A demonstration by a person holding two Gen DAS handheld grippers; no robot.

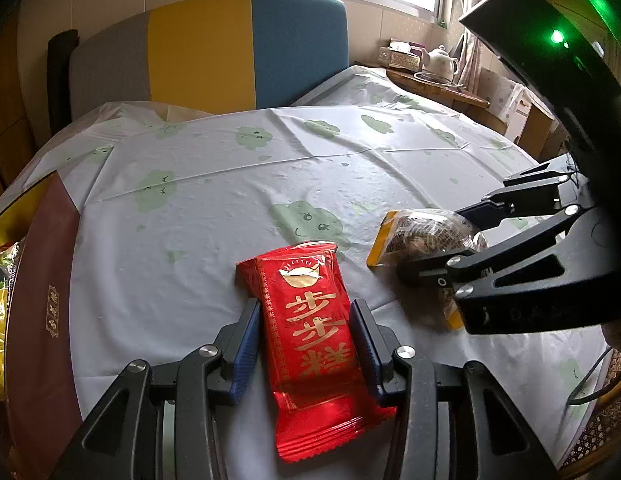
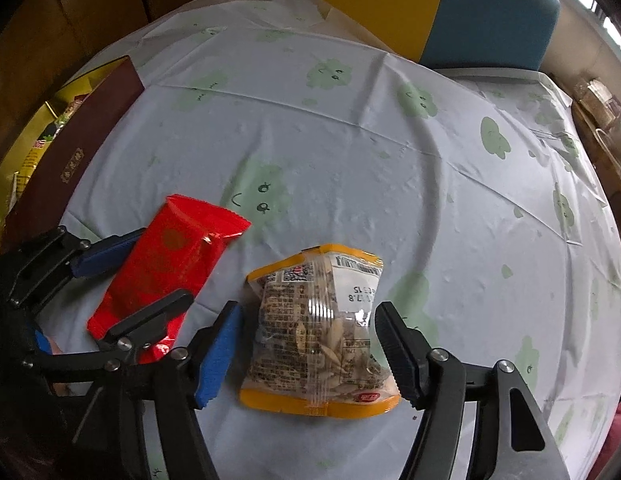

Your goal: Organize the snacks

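Note:
A red snack packet with gold characters lies flat on the table. My left gripper is open and straddles it, one finger close on each side. It also shows in the right wrist view, with the left gripper around it. A clear, yellow-edged seed packet lies to its right. My right gripper is open and straddles it with a small gap on each side. In the left wrist view the seed packet sits between the right gripper's fingers.
A dark red box with several snacks inside stands at the table's left edge; it also shows in the right wrist view. The tablecloth is white with green clouds. A colour-block chair stands behind the table.

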